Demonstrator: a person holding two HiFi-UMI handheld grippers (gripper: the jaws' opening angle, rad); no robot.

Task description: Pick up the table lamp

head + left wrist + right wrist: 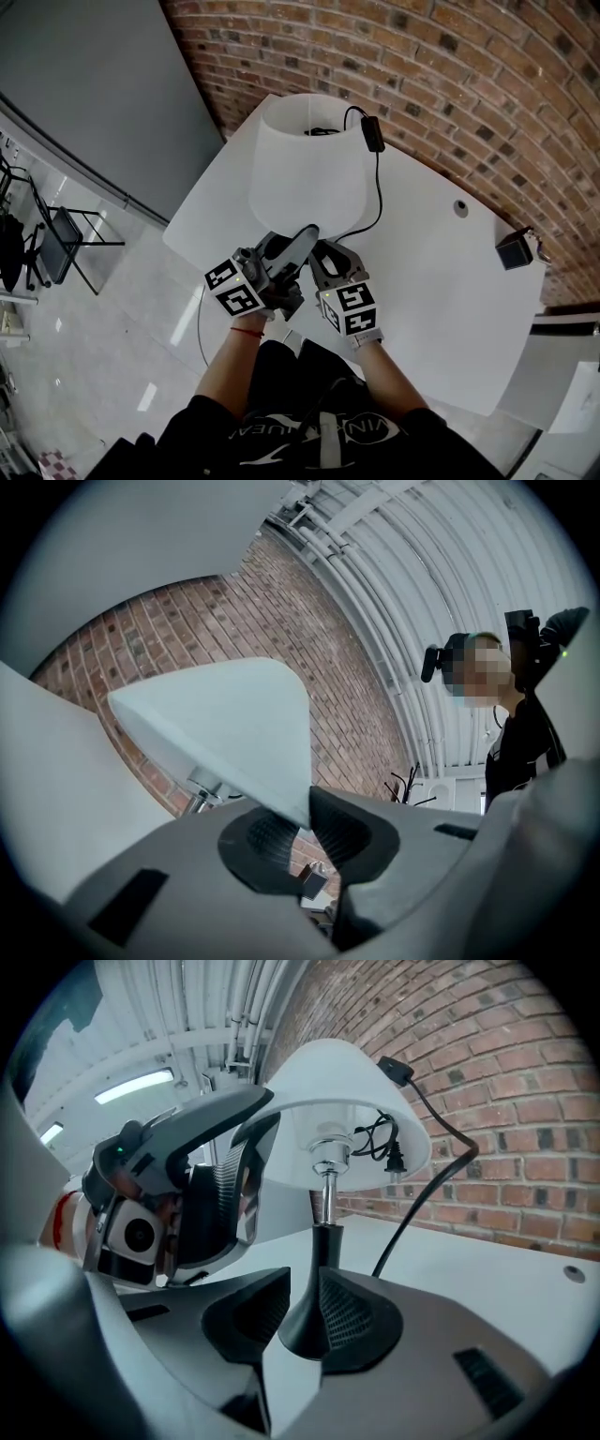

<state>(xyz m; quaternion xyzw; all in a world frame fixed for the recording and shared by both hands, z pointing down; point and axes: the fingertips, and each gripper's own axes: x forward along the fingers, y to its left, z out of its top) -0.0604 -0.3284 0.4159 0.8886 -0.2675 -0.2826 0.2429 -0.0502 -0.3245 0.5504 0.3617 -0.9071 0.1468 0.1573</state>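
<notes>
The table lamp has a white shade [305, 169] and stands on the white table [441, 309]. My left gripper [298, 239] reaches up at the shade's near rim. In the left gripper view the shade's lower edge [225, 733] dips between the pads, and a gap shows below it. My right gripper [328, 251] is beside it, lower down. In the right gripper view the lamp's black flared foot [314, 1288] stands between the open jaws. It touches the right pad [352, 1321] and is clear of the left one. The chrome stem [326, 1190] rises into the shade [337, 1077].
The lamp's black cord [379, 187] with its switch [373, 133] trails over the table behind the shade. A small black box [516, 250] sits at the table's right edge, near a cable hole [460, 208]. A brick wall runs behind. A folding chair [61, 244] stands on the floor, left.
</notes>
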